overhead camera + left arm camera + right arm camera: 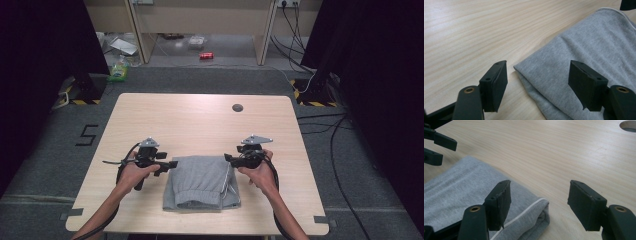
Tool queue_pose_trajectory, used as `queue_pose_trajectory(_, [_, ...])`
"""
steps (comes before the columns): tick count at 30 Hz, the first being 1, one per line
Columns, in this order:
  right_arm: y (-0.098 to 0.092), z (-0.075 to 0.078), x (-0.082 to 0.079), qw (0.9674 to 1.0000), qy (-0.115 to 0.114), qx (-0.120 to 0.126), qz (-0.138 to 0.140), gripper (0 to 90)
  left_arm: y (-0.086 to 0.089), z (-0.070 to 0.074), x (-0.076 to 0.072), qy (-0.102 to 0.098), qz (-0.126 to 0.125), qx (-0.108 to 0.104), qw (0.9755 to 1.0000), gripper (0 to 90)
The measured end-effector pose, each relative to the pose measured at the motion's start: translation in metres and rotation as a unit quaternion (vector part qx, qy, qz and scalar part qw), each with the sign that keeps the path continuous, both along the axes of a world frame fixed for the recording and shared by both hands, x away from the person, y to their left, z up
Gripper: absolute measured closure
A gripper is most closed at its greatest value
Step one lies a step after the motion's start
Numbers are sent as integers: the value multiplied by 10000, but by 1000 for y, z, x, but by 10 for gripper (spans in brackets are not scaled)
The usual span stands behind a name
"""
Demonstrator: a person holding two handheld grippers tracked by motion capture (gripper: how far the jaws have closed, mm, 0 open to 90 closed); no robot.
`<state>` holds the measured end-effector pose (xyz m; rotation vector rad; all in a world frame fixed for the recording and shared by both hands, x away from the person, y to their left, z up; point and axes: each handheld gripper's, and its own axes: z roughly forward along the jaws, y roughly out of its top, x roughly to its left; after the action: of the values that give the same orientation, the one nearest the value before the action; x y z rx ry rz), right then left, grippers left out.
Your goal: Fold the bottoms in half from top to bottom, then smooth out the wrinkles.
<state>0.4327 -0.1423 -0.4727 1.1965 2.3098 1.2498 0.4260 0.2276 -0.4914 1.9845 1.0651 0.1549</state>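
Both your left gripper (172, 164) and right gripper (227, 158) are wide open and hold nothing beside the folded grey pants (201, 182) on the table (200, 120), so pinching just the top layer could pull the fold apart.

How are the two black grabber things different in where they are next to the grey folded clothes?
The left gripper sits at the folded grey garment's far left corner; the right gripper sits at its far right corner. Between the left gripper's jaws lies a plain folded corner; by the right gripper's, a corner edged with a white stripe. The right gripper carries a more visible grey plate on top. Both are open, hand-held and empty.
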Motion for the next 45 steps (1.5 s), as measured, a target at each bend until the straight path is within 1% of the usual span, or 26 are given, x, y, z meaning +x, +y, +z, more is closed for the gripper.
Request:
queue_pose_trajectory(3, [0, -2, 1, 10000, 29, -12, -11, 351, 0, -4, 2, 55, -30, 27, 10000, 310])
queue_pose_trajectory(6, [1, -6, 1, 9999, 93, -44, -41, 350, 1, -7, 3, 95, -9, 40, 9999, 308])
queue_pose_trajectory(11, [1, -12, 2, 9998, 181, -75, -64, 350, 0, -8, 4, 120, -31, 27, 9999, 305])
queue_pose_trajectory(15, [0, -14, 3, 9997, 231, -23, -87, 348, 0, -9, 5, 130, -17, 25, 9999, 304])
queue_pose_trajectory(18, [-1, -13, 4, 9997, 204, 9, -95, 348, 1, -9, 5, 124, -10, 7, 9999, 302])
queue_pose_trajectory(22, [-1, -13, 5, 9996, 235, 74, -146, 348, 1, -9, 4, 111, -11, -2, 9999, 297])
queue_pose_trajectory(30, [-1, -15, 6, 9996, 226, 53, -135, 352, -3, -9, 2, 102, -59, 25, 9999, 290])
queue_pose_trajectory(35, [1, -20, 6, 9996, 270, -19, -108, 367, -5, -15, 3, 143, -83, 99, 9998, 288])
queue_pose_trajectory(39, [1, -24, 6, 9995, 319, -46, -79, 390, -6, -20, 5, 171, -68, 49, 9998, 289])
queue_pose_trajectory(42, [1, -27, 7, 9994, 335, -75, -35, 412, -6, -22, 5, 141, -49, 22, 9999, 289])
queue_pose_trajectory(44, [2, -30, 7, 9992, 386, -86, -6, 430, -6, -22, 6, 126, -49, 27, 9999, 295])
queue_pose_trajectory(45, [2, -31, 7, 9992, 395, -88, 22, 436, -6, -22, 5, 92, -46, 18, 9999, 299])
